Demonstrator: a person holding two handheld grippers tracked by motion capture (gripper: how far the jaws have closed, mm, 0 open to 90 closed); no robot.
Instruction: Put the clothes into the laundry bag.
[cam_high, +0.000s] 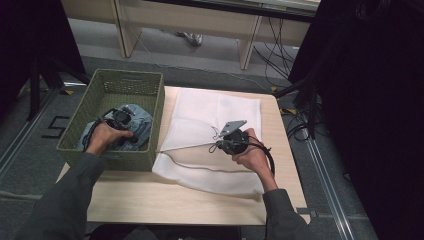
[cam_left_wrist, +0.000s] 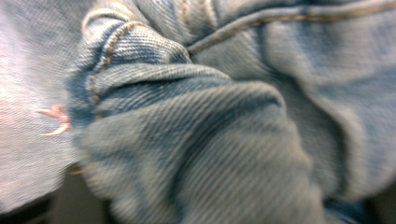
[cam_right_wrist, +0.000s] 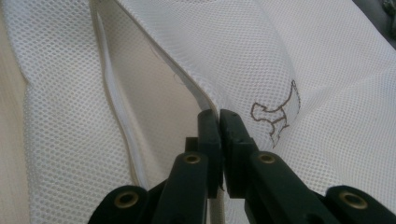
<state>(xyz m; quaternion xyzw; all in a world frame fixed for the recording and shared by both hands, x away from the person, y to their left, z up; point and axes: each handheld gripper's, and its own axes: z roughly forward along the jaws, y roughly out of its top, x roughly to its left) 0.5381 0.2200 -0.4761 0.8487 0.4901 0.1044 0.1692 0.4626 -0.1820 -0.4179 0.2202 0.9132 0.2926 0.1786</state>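
Denim in basket, mesh bag held open.
Your right gripper pinches the mesh bag rim at table centre. Left gripper sits buried in soft, heavy jeans inside the basket; jaw state unreadable. Grab a thick fold.

From above we look forward and down on the pale wooden table. Our gripper cameras sit close, the right sharing the white mesh laundry bag.
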